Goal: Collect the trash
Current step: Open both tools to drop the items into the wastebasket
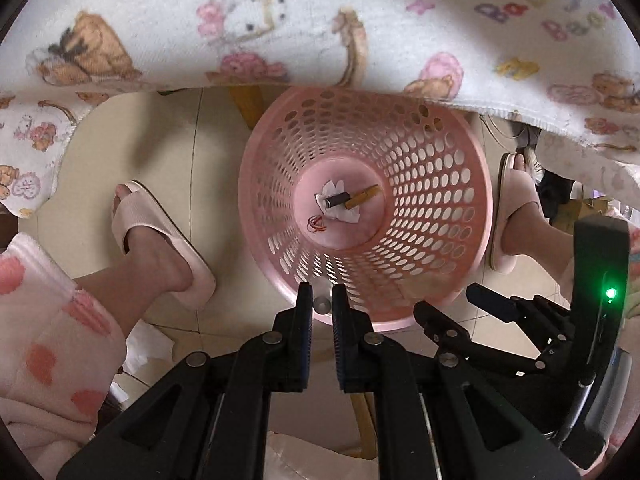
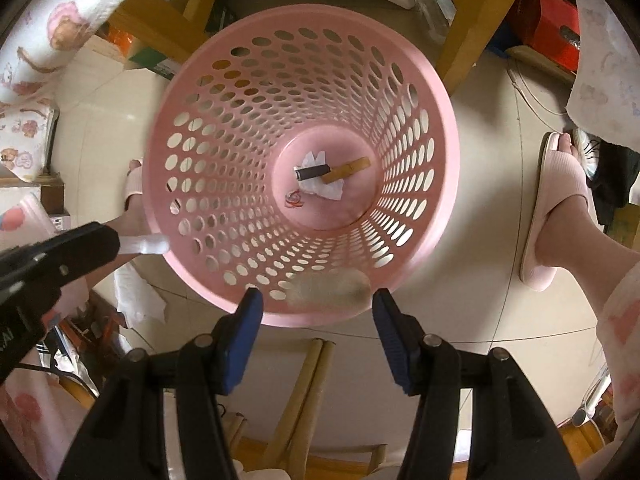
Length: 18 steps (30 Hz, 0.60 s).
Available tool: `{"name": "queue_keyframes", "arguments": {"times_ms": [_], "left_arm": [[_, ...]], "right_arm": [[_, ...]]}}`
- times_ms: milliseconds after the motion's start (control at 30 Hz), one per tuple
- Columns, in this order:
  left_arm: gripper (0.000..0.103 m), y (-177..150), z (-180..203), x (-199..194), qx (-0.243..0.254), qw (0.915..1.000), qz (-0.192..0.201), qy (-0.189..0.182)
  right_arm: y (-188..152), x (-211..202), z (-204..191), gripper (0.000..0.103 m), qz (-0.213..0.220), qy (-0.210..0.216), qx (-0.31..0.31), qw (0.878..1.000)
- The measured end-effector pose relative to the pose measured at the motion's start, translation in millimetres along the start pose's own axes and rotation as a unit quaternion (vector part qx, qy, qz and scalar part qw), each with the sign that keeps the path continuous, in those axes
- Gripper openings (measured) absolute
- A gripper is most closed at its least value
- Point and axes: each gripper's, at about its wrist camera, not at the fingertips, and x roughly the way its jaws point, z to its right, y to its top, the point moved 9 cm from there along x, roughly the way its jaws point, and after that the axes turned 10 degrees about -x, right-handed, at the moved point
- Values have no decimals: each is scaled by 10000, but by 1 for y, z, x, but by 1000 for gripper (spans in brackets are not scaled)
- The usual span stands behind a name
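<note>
A pink perforated wastebasket (image 1: 436,184) (image 2: 208,132) stands on the floor below both grippers. At its bottom lie crumpled white paper (image 1: 338,208) (image 2: 326,189), a dark cylinder (image 1: 336,200) (image 2: 312,172), a wooden clothespin (image 1: 362,197) (image 2: 346,171) and a small red thread tangle (image 1: 316,224) (image 2: 295,199). My left gripper (image 1: 321,304) is shut on a small clear plastic piece (image 1: 321,305) (image 2: 144,245) over the basket's near rim. My right gripper (image 2: 318,300) is open; a blurred pale fuzzy piece (image 2: 330,286) hangs just past its fingers, above the basket.
A cartoon-print blanket (image 1: 280,20) drapes over a table edge above the basket. The person's feet in pink slippers (image 1: 160,240) (image 2: 560,208) stand on both sides. Wooden chair legs (image 2: 472,12), boxes and clutter surround the tiled floor (image 2: 480,184). White crumpled paper (image 2: 136,296) lies on the floor.
</note>
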Motion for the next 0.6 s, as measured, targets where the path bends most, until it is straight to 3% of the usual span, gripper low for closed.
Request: {"name": "queue_keyframes", "arguments": {"times_ms": [133, 233, 467, 600], "left_arm": [[9, 2, -5, -2, -105, 9999, 47, 20], [15, 2, -5, -2, -133, 9999, 24, -20], [41, 0, -3, -2, 10, 9998, 74, 187], [48, 2, -2, -9, 26, 9997, 183, 135]], "right_arm": [[0, -1, 1, 57, 14, -91, -19, 10000], [0, 0, 3, 58, 8, -81, 36, 10000], [2, -2, 5, 65, 61, -166, 42, 9998], [4, -5, 7, 73, 124, -262, 69, 9996]]}}
